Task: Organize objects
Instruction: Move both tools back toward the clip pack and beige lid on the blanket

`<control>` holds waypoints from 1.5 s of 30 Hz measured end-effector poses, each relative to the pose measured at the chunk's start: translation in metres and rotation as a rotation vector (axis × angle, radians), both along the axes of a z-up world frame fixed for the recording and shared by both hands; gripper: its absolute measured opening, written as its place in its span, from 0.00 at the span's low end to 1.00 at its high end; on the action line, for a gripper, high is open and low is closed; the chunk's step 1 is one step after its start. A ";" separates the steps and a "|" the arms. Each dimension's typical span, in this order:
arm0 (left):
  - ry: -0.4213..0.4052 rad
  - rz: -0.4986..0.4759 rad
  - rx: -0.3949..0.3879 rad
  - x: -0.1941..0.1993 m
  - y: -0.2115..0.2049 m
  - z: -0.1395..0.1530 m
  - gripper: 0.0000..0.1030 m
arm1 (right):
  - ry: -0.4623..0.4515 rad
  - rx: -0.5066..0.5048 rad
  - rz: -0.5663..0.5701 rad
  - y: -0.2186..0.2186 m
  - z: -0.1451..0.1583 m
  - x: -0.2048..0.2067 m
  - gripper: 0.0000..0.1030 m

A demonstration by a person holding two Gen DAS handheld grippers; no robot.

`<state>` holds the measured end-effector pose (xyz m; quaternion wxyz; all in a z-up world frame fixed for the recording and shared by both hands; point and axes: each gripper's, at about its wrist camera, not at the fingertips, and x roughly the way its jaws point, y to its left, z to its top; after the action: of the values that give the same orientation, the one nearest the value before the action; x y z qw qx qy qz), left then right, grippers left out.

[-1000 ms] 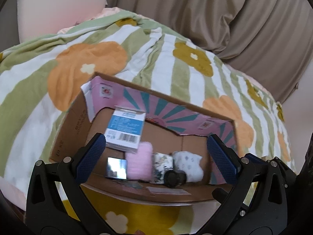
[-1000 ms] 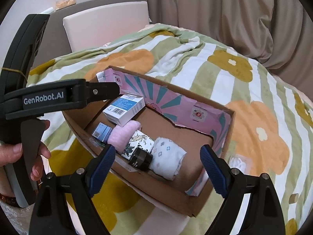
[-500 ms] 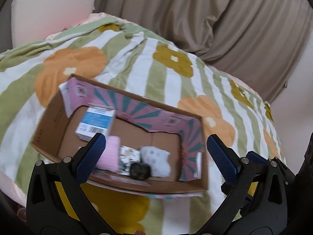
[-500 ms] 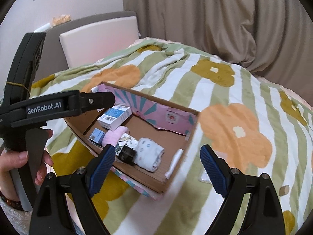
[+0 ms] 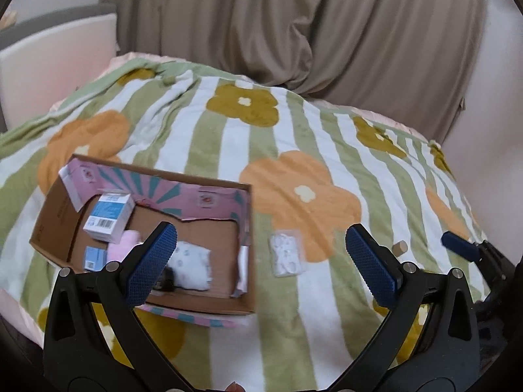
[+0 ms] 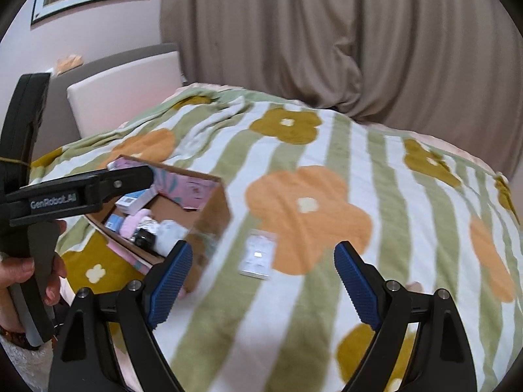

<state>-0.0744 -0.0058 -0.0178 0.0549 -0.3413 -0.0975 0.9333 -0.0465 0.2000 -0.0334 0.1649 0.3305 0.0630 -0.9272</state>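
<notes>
Box (image 5: 59, 209) shifted left; cork (image 5: 400, 247) left-view only.

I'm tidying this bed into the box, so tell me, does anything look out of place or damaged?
Yes. A clear plastic packet and a small cork-like cylinder lie loose on the floral blanket, outside the cardboard box. The box's pink patterned lining has a ragged, torn lower edge along the far wall.

Flowered blanket (image 5: 294, 137) carries cardboard box (image 5: 49, 215), clear packet (image 5: 286, 256), cork (image 5: 399, 247)
</notes>
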 end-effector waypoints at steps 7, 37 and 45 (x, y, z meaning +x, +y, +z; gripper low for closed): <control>0.002 -0.034 -0.007 0.008 0.059 -0.016 1.00 | 0.000 -0.036 -0.088 0.067 -0.006 0.000 0.84; -0.253 0.209 -0.125 -0.072 0.132 -0.170 1.00 | -0.154 -0.014 -0.174 0.194 -0.122 -0.057 0.84; -0.270 0.196 -0.143 -0.102 0.130 -0.188 1.00 | -0.204 -0.009 -0.227 0.214 -0.149 -0.099 0.84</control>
<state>-0.1759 0.1238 -0.2055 -0.0743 -0.4554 -0.0700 0.8844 -0.1457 0.4137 -0.1821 0.0660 0.4274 0.0037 -0.9017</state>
